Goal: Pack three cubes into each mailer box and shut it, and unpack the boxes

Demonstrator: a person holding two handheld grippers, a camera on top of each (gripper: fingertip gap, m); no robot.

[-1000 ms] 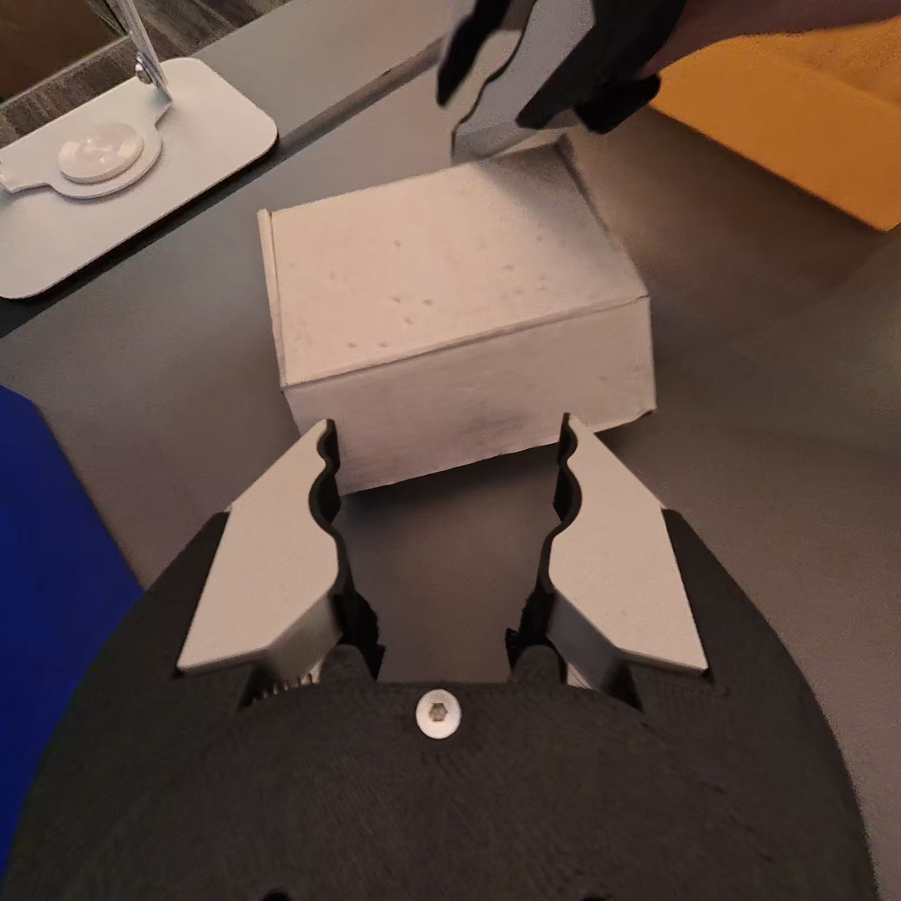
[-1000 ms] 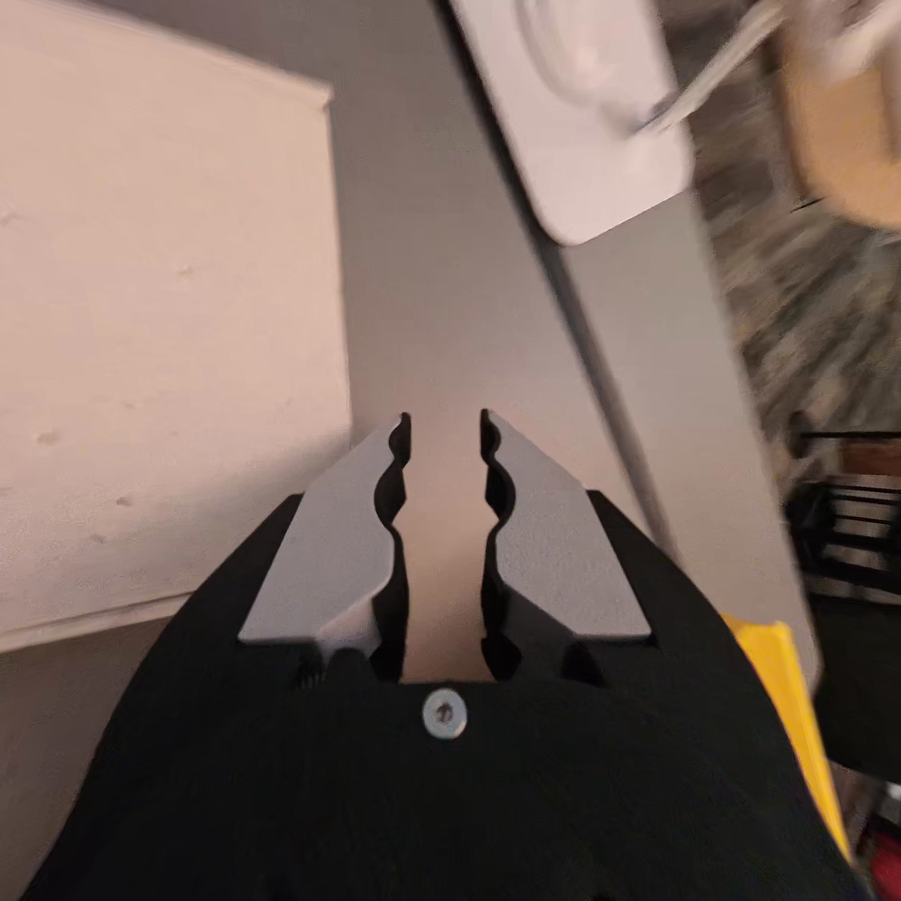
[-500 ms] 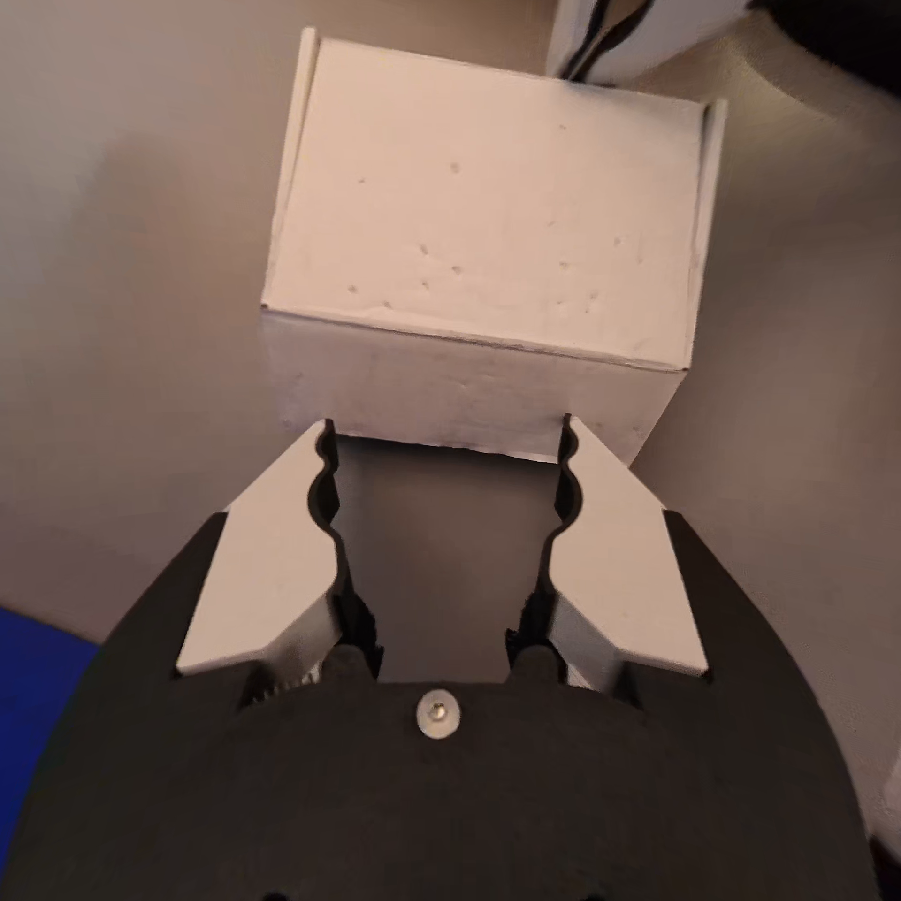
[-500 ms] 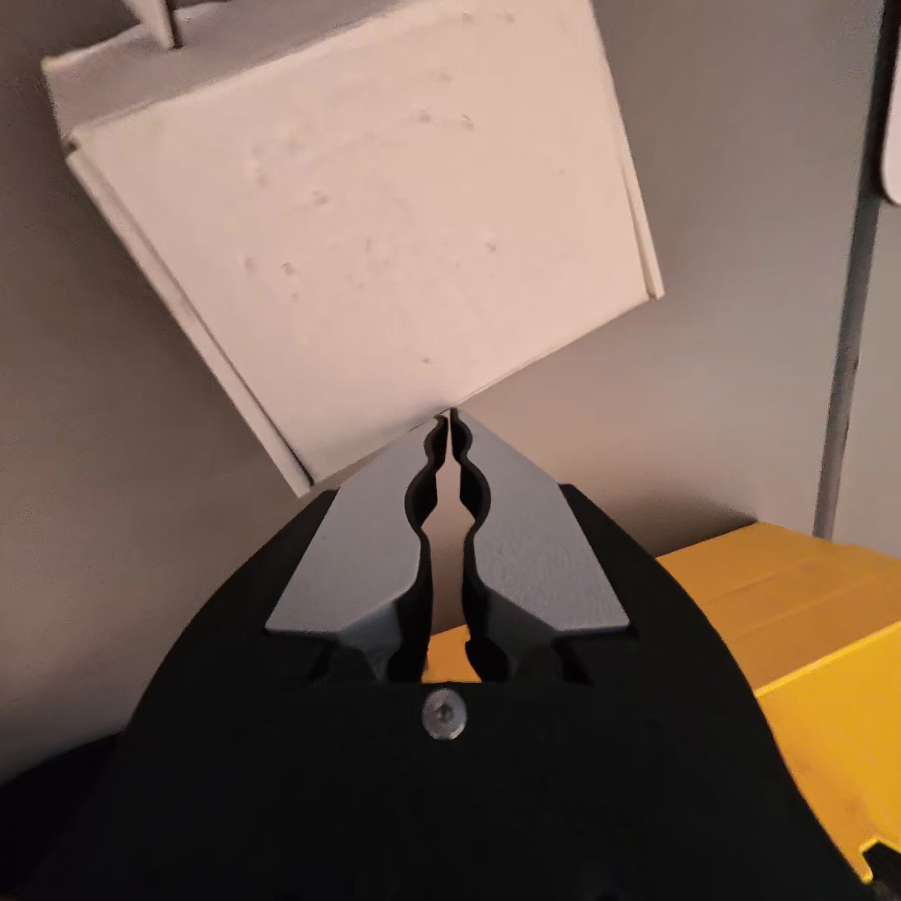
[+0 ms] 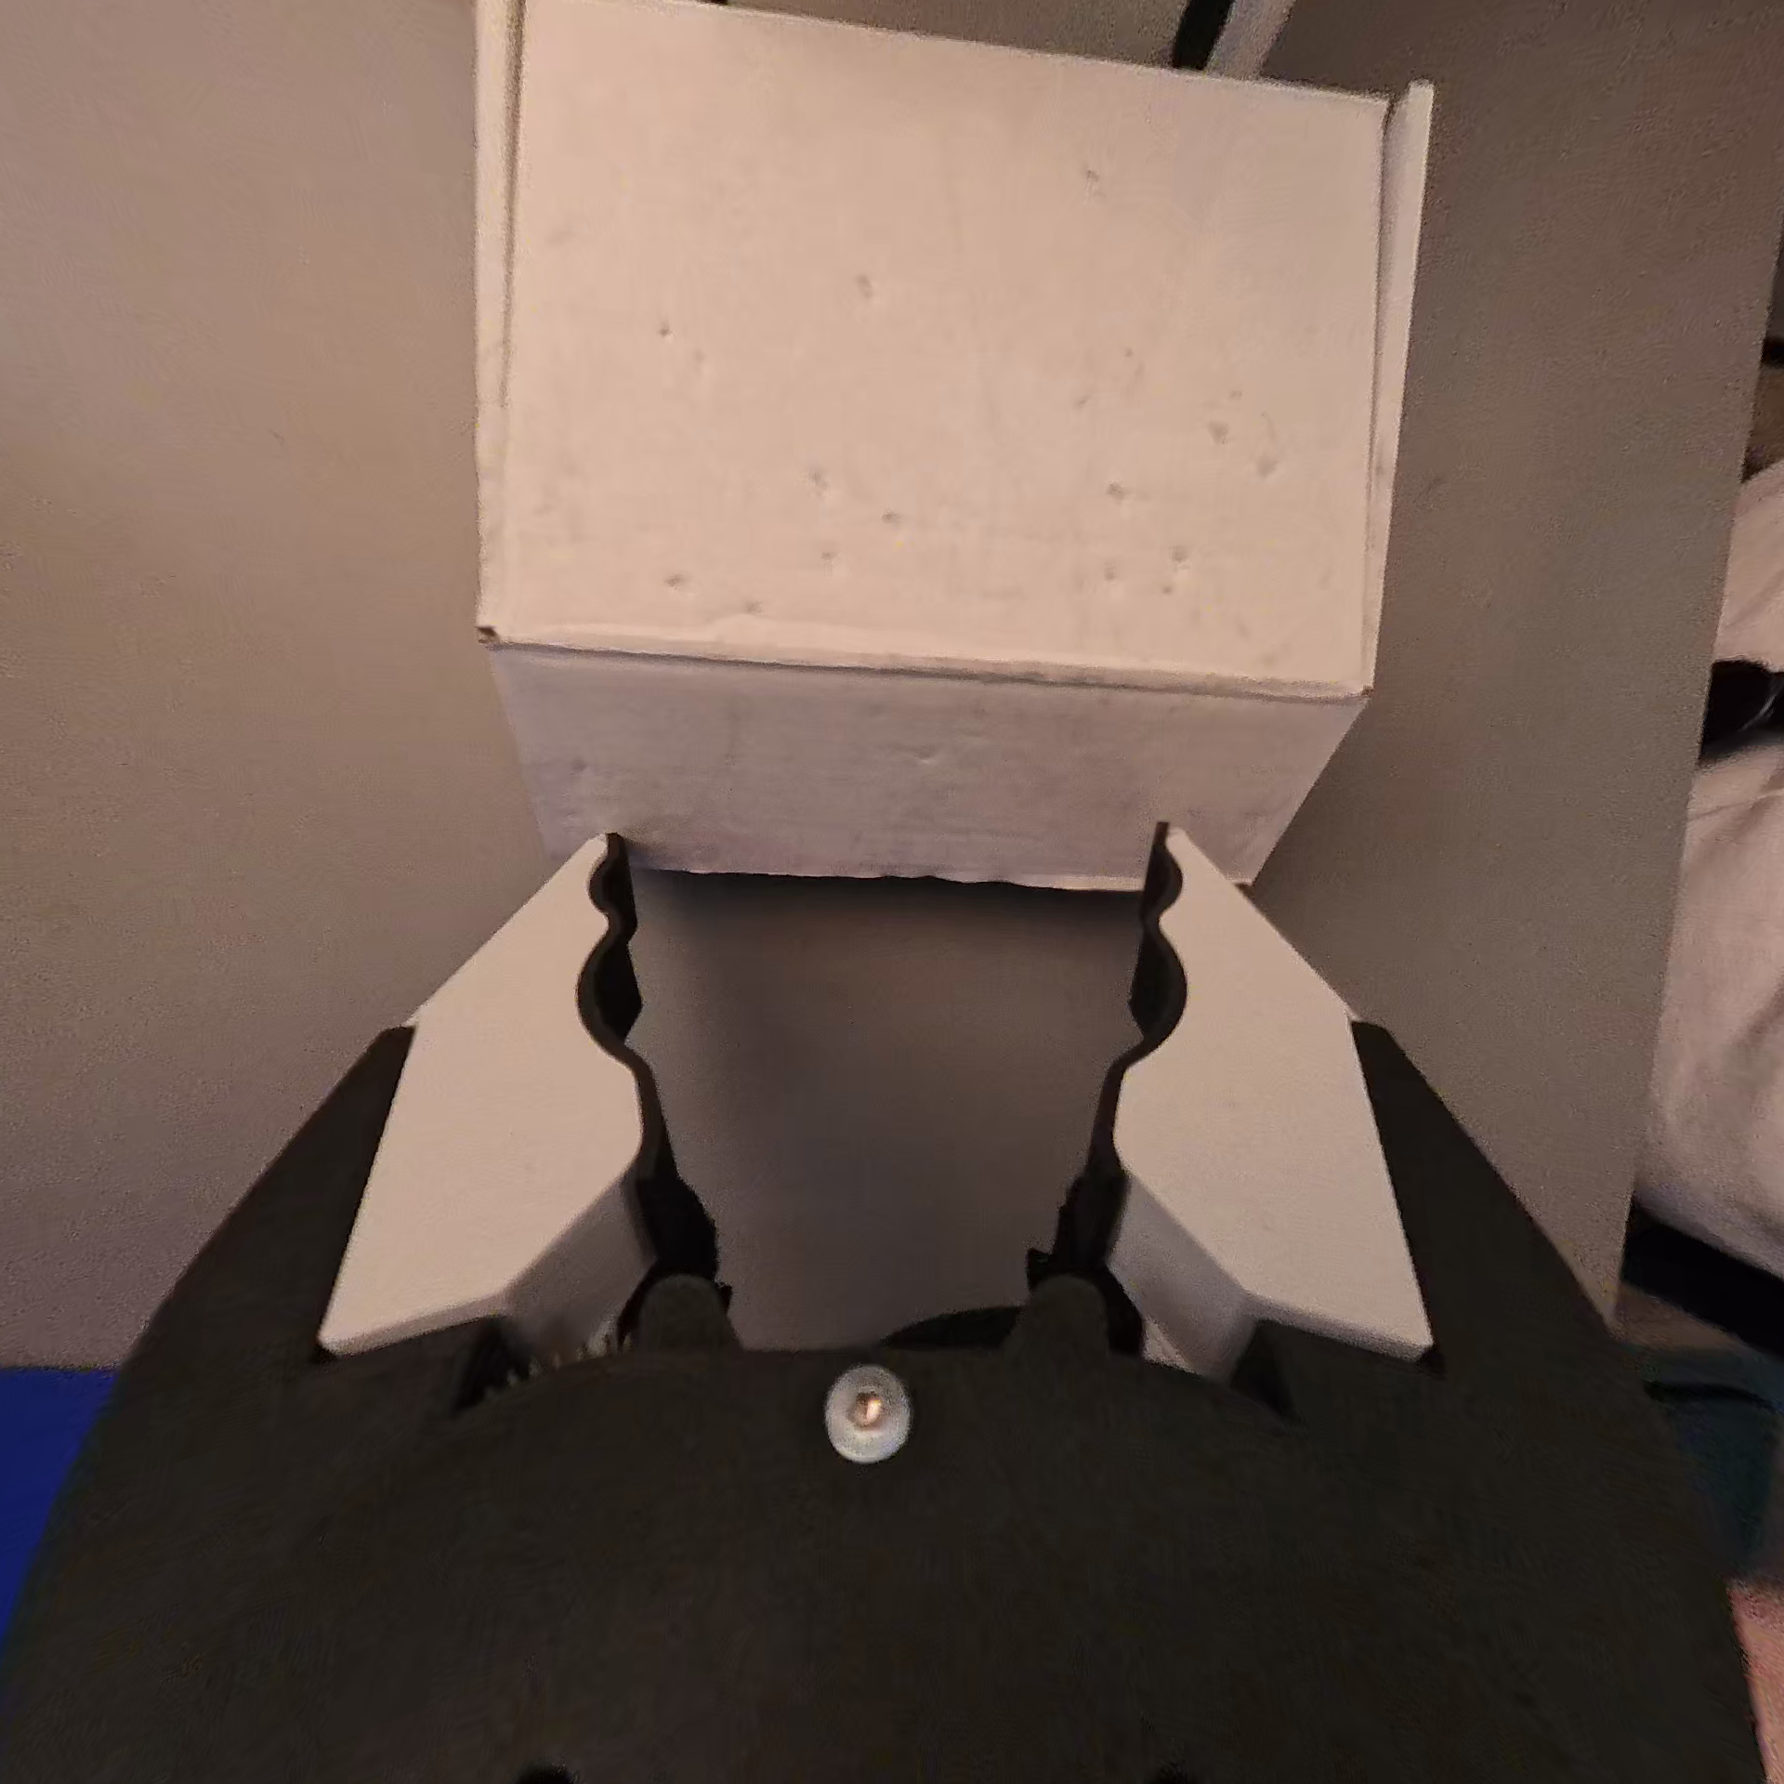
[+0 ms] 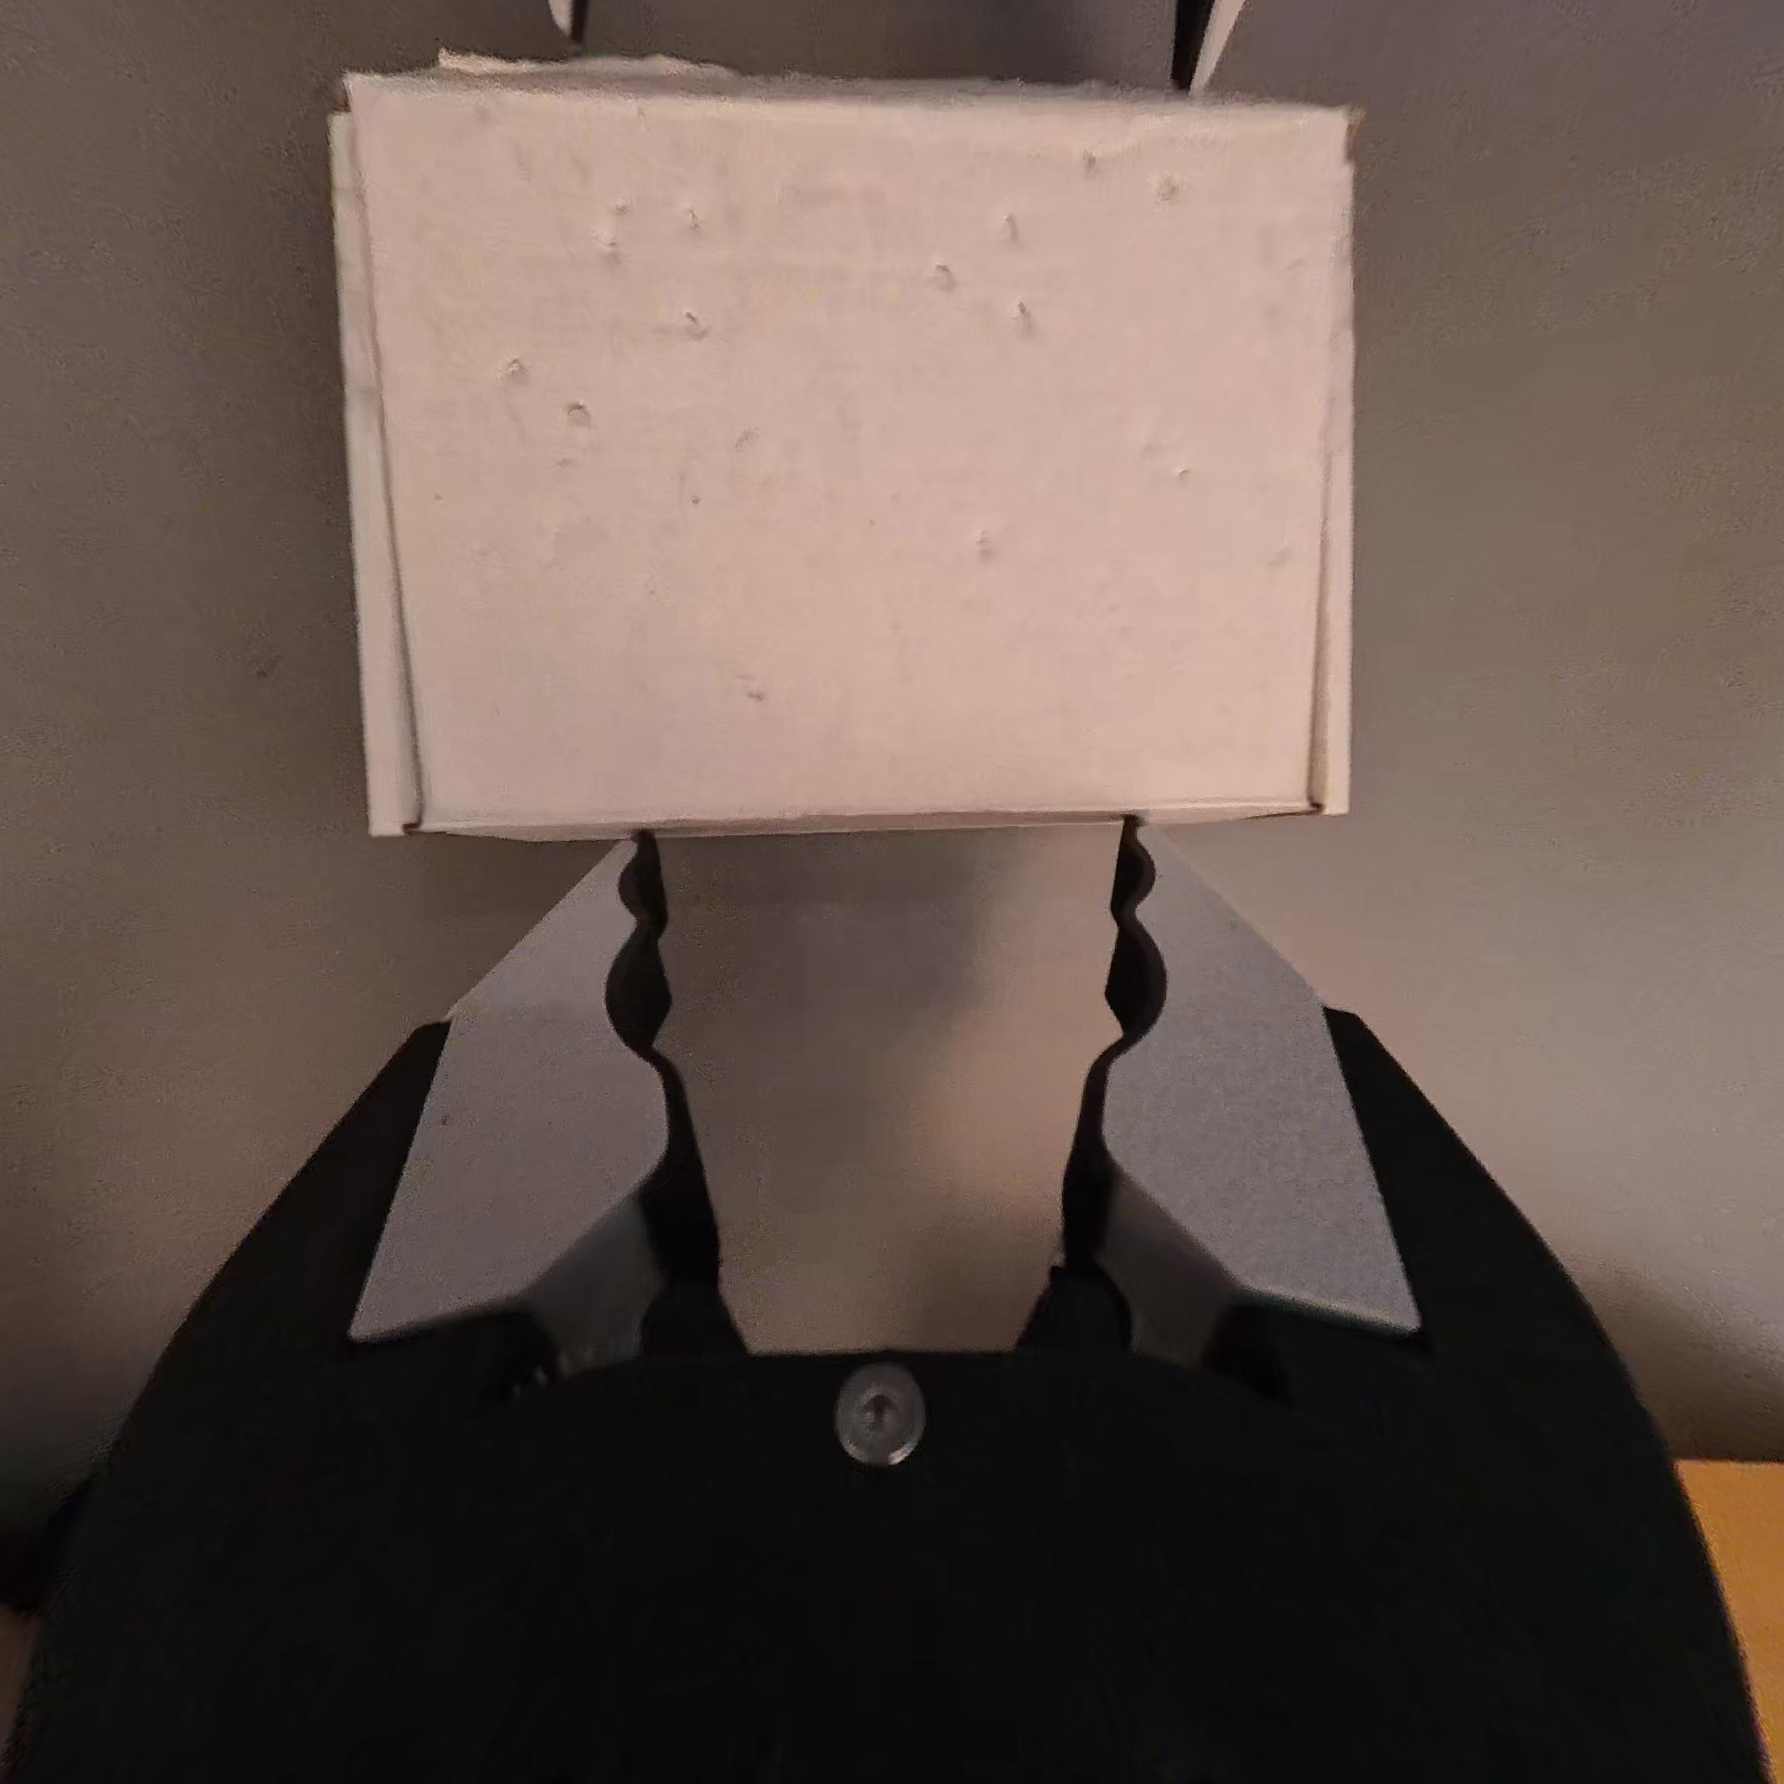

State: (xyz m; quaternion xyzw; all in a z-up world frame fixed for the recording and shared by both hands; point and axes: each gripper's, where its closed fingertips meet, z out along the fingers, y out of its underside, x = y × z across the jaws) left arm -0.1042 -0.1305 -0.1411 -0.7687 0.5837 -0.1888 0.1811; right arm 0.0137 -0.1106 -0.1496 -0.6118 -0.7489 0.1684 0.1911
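Observation:
A closed white mailer box (image 5: 927,386) with a dented lid sits on the grey table. My left gripper (image 5: 883,845) is open and empty, with its fingertips just at the lower edge of one side wall of the box. My right gripper (image 6: 883,845) is open and empty, with its fingertips at the edge of the same box (image 6: 850,434) on the opposite side. The tips of the other gripper show beyond the box's far edge in each view. No cubes are in view.
A blue object (image 5: 48,1400) lies at the lower left of the left wrist view. A yellow bin's (image 6: 1738,1583) corner shows at the lower right of the right wrist view. The table's edge (image 5: 1660,869) runs down the right, with white cloth (image 5: 1728,965) beyond it. The blue object (image 5: 48,1400) is closer to my left gripper, around 20 cm from its tips; the right tips are 30 cm off.
Both grippers have swung round to face the box squarely from opposite sides. The right gripper was nearly shut and has opened wide. The left gripper has stayed open.

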